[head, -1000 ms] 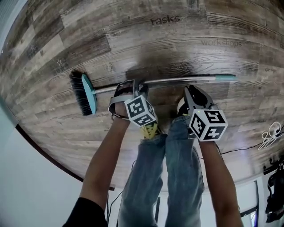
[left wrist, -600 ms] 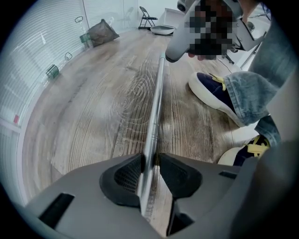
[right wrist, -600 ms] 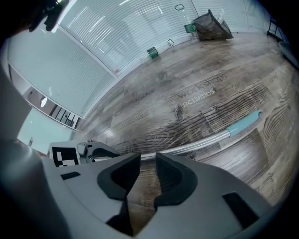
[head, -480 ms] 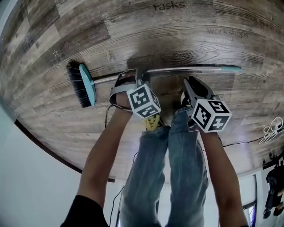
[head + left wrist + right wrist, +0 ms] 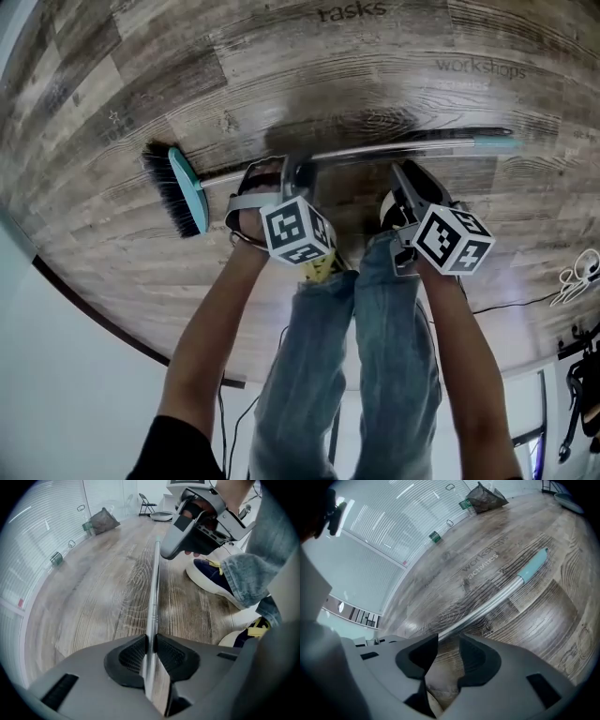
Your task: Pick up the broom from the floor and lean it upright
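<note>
So the broom point(image 5: 366, 151) is lying flat out on the wood floor point(image 5: 112, 84), right in front of the person's feet. Its teal head point(image 5: 190, 192) with the black bristles is off to the left in the head view. The shiny metal handle point(image 5: 152, 602) runs across to the right and ends in a teal tip point(image 5: 492, 142).

The left gripper point(image 5: 151, 641) points nearly straight down onto the handle, not far from the brush end. Its jaws are closing, and in the left gripper view the handle sits right between the two black pads point(image 5: 131, 656), with both pads up against the metal. So that one is grabbing the handle.

The right gripper point(image 5: 447, 641) is further along toward the teal tip, angled down at the floor. Its jaws are opening, with a clear gap between them and only floorboards showing in it. The handle passes just beyond the tips of the jaws, not between them, so that side grips nothing.

You can also see a navy shoe point(image 5: 211, 576) planted just beside the handle, with jeans point(image 5: 375, 337) above it.
</note>
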